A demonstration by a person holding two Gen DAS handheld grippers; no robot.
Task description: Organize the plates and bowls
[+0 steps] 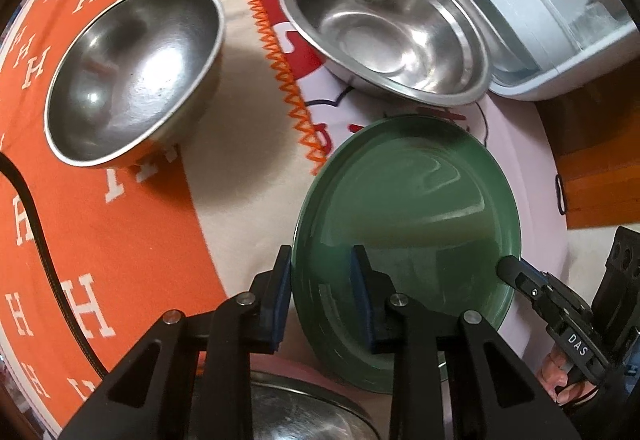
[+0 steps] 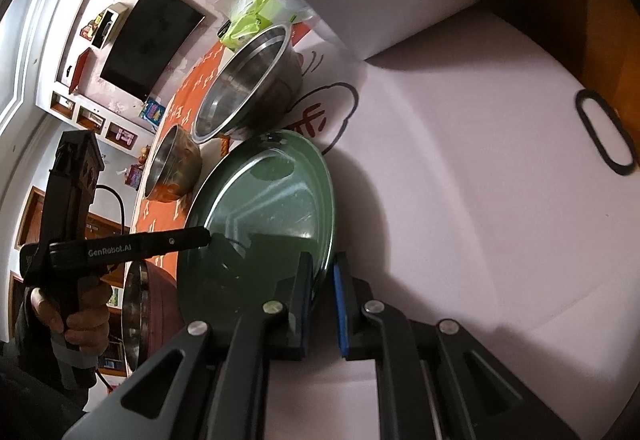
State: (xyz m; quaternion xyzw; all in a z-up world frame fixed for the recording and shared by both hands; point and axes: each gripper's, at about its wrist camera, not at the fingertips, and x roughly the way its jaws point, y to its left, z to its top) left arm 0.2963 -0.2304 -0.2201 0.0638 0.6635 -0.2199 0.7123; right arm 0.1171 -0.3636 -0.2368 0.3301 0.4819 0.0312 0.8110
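Left wrist: left gripper [image 1: 320,282] straddles the green plate [image 1: 412,196] rim, jaws part open — contact unclear; steel bowls [image 1: 132,76] [image 1: 384,24] well apart beyond.
Right wrist: right gripper [image 2: 322,290] jaws narrow around plate edge [image 2: 326,200]; left unit reads "GenRobot.AI".

Bare pale cloth [image 1: 240,144] leaves an open lane between the deep steel bowl [image 1: 132,72] at far left and the wide steel bowl [image 1: 384,24] at far right. A white appliance [image 1: 532,20] blocks the far right corner, and the green plate [image 1: 408,192] fills the near right.
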